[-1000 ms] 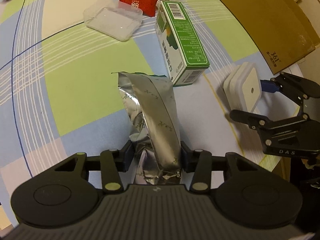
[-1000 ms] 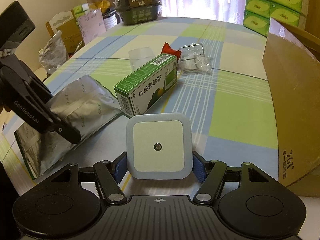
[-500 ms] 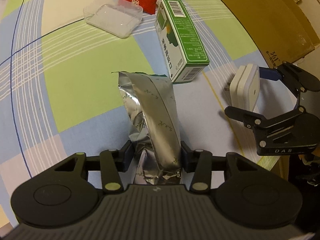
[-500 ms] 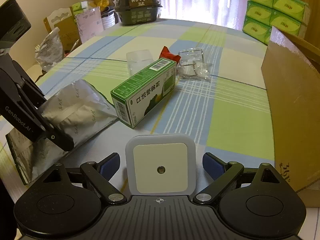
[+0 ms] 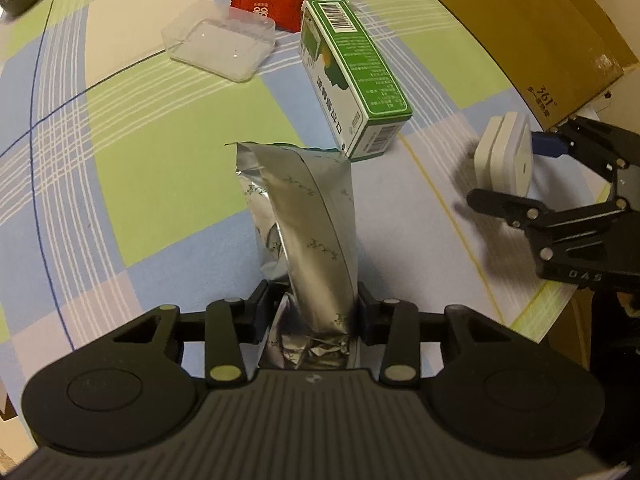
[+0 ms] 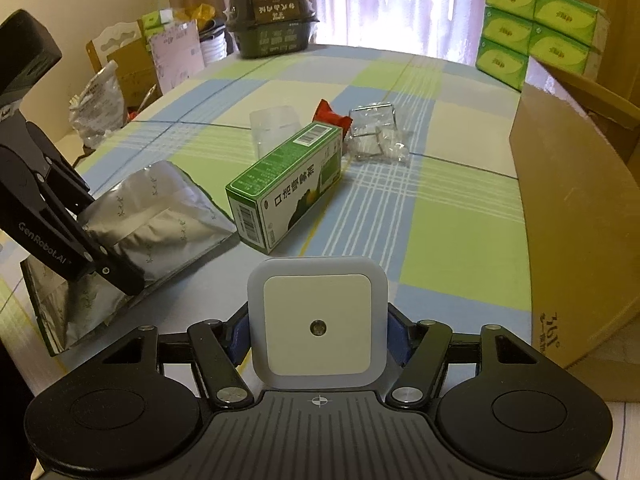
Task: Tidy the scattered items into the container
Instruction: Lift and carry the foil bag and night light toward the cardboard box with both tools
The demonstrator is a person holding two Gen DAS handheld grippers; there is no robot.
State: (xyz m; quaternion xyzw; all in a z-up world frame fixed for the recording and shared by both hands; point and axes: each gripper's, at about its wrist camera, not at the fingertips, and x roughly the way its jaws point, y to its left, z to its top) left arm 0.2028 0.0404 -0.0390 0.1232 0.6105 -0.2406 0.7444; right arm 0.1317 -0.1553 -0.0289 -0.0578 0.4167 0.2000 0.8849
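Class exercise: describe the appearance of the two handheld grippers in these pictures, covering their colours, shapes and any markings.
Both are matte black, with a ribbed grey body, two round discs, silver rivets and hinged linkage arms ending in blue pads. The left gripper shows white "GenRobot.AI" lettering in the right wrist view; the right gripper shows "DAS" in the left wrist view. No cables or sleeves are visible.

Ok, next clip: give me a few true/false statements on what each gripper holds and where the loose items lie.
1. The left gripper is shut on the foil pouch. True.
2. The right gripper is open and empty. False: its blue pads press both sides of the white night light.
3. The green box stands upright. False: it lies on its long side on the tablecloth.
4. The red packet lies beyond the green box, next to the clear tray. True.
5. The cardboard box is on the right gripper's right. True.
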